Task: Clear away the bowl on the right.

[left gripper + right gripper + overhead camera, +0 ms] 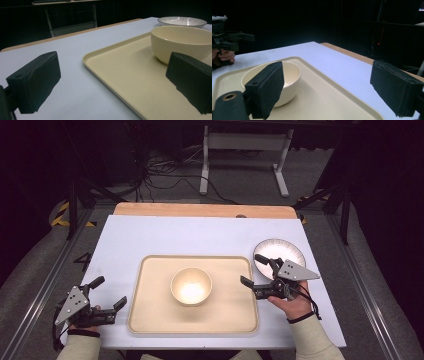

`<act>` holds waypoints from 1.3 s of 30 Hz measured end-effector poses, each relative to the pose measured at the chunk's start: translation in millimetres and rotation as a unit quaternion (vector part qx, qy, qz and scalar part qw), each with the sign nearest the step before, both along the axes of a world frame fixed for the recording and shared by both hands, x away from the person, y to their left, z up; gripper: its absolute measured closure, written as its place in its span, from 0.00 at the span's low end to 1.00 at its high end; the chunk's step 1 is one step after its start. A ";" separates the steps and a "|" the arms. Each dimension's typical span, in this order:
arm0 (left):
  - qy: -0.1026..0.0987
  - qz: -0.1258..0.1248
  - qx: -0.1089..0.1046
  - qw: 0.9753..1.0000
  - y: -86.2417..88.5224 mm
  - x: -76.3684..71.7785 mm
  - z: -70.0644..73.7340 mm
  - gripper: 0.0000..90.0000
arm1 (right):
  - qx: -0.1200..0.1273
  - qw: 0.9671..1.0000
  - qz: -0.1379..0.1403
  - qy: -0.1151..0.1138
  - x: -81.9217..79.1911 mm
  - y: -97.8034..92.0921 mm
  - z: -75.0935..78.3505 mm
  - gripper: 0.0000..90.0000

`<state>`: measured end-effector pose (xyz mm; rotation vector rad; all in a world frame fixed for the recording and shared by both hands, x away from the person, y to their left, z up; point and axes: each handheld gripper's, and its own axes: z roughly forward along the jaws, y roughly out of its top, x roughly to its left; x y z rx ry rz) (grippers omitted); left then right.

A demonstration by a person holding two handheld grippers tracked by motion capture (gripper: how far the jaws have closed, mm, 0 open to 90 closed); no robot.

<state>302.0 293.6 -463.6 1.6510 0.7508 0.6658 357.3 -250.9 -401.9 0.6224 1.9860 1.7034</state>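
High view: cream round bowl (191, 286) centred on beige tray (150, 320); left gripper (111, 294) at 8 o'clock and right gripper (254, 269) at 3 o'clock, both released.

The desk (150, 240) is covered by a pale sheet, and a strip of bare wood (200, 210) is left showing along its far edge. A grey floor (240, 180) is seen beyond, crossed by black cables (165, 175). A white frame on two legs (245, 150) stands on it. Metal rails (40, 285) run along both sides. The room behind is left dark, the desk alone being lit.
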 end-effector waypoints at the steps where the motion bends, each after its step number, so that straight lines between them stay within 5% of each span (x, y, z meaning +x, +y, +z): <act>1: 0.000 0.000 0.000 1.000 0.0 0.0 0.0 0.00 | 0.001 1.000 -0.003 -0.003 -0.2 -1.7 -1.0 0.13; 12: 0.000 0.000 -0.001 1.000 -0.1 -0.1 0.0 0.00 | 0.015 1.000 -0.017 0.008 -2.0 -15.0 -20.6 0.12; 17: 0.000 0.000 -0.002 1.000 -0.1 -0.2 0.0 0.00 | -0.007 1.000 -0.030 -0.004 -2.3 -16.2 -28.0 0.11; 30: -0.003 -0.001 -0.003 1.000 -0.5 -0.2 -0.1 0.00 | -0.018 0.999 -0.039 0.014 -1.7 -14.7 -50.4 0.10; 39: -0.004 -0.002 -0.001 1.000 -0.5 -0.2 -0.1 0.00 | 0.007 0.999 -0.046 0.019 -1.6 -18.4 -57.6 0.11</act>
